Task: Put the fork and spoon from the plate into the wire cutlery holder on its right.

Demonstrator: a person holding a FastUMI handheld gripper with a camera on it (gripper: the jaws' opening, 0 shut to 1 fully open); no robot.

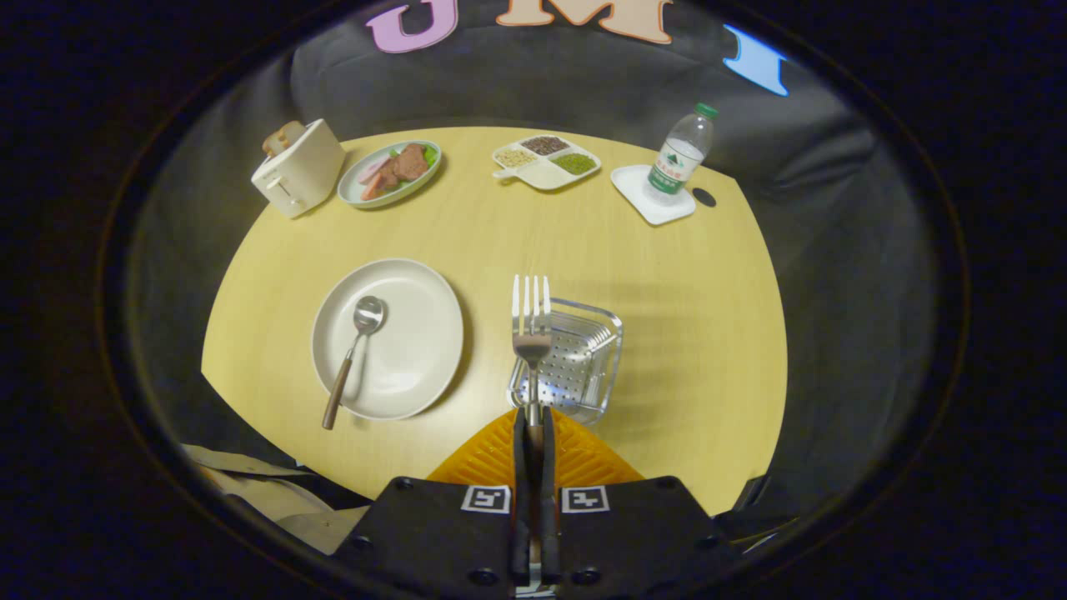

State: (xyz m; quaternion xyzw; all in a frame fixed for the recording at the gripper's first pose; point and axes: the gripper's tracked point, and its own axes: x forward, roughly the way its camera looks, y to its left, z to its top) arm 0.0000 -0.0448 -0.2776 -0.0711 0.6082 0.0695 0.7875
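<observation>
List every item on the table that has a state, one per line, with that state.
gripper: shut on the fork handle
fork: held, tines forward, over the cutlery holder
spoon: lying on the plate, handle past the rim
plate: holds the spoon alone
wire cutlery holder: empty
water bottle: upright, capped, on a coaster
toaster: bread in the slot

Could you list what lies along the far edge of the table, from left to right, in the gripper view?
Toaster → plate of food → divided snack tray → water bottle on its white coaster.
</observation>
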